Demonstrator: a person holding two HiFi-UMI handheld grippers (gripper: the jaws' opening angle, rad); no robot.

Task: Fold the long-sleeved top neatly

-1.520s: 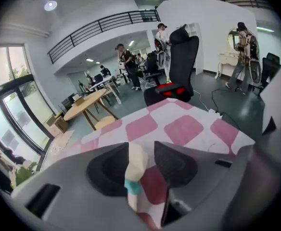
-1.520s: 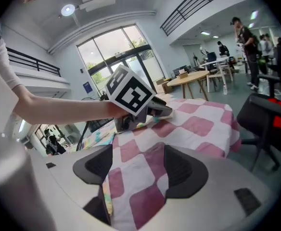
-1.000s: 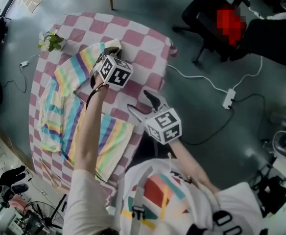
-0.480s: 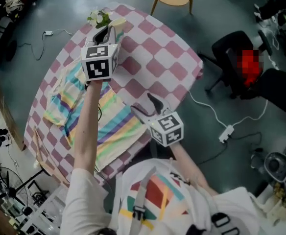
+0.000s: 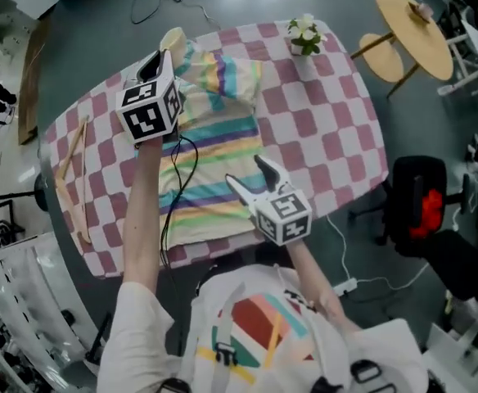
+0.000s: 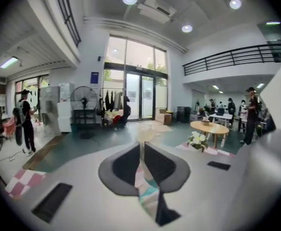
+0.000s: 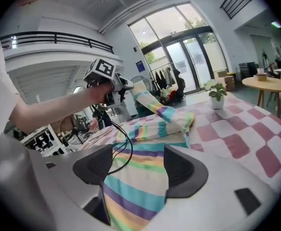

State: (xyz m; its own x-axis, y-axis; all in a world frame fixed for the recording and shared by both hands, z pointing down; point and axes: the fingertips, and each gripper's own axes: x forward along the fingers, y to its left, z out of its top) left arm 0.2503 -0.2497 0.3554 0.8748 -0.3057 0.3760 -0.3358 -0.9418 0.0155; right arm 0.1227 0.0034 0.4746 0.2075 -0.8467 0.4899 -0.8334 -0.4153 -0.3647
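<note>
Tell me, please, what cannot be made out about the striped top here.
- Head view: the left arm covers part of the top.
- Left gripper view: only a strip shows between the left tongs; the rest is out of frame.
- Right gripper view: the right tongs' body hides the near hem.

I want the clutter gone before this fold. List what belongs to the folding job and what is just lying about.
Job in hand:
striped long-sleeved top
left gripper, shut on the top's sleeve
right gripper, open above the top
checked table

Lying about:
potted flowers
wooden sticks
round wooden table
office chair
</note>
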